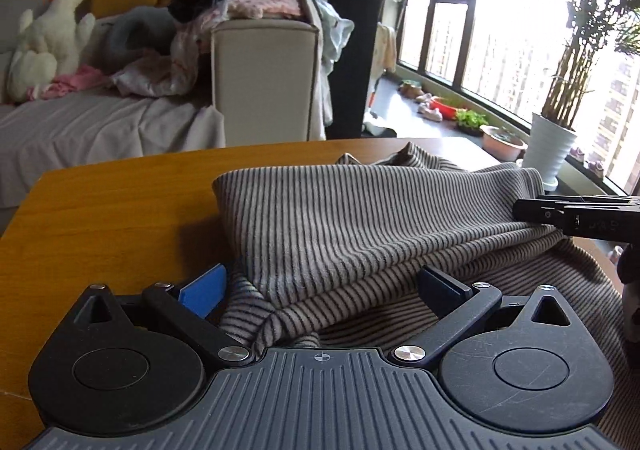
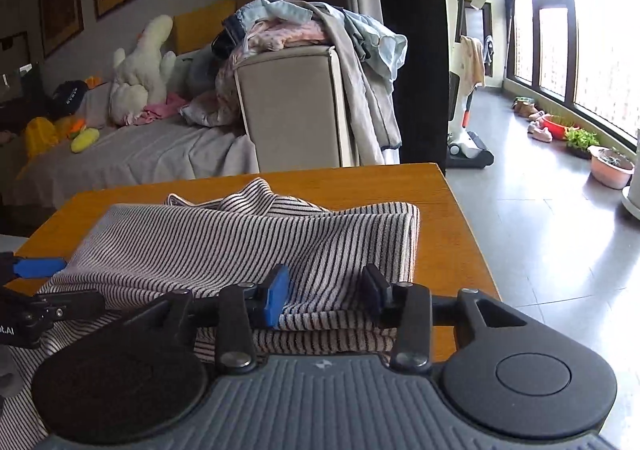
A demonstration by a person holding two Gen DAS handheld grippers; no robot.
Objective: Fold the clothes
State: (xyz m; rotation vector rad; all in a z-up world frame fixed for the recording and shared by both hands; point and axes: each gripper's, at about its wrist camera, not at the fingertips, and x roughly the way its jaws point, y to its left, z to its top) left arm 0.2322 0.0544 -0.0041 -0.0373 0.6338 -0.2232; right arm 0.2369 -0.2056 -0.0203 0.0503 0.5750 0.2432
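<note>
Left wrist view shows the striped garment lying on the wooden bench, doubled over itself so that an upper layer rests on a lower one that spreads toward the near right. The left tongs stand wide apart, straddling the near folded edge without pinching it, probably placed to take or let go of that edge; which of the two cannot be told. Right wrist view shows the right tongs also parted, with the layered near edge lying between the pads, unclamped. Both tongs sit low at the cloth's near side, one at each end, as suits handling a fold evenly. What kind of garment it is stays unclear: no sleeve or collar can be made out, and its near part is hidden under the gripper bodies.
</note>
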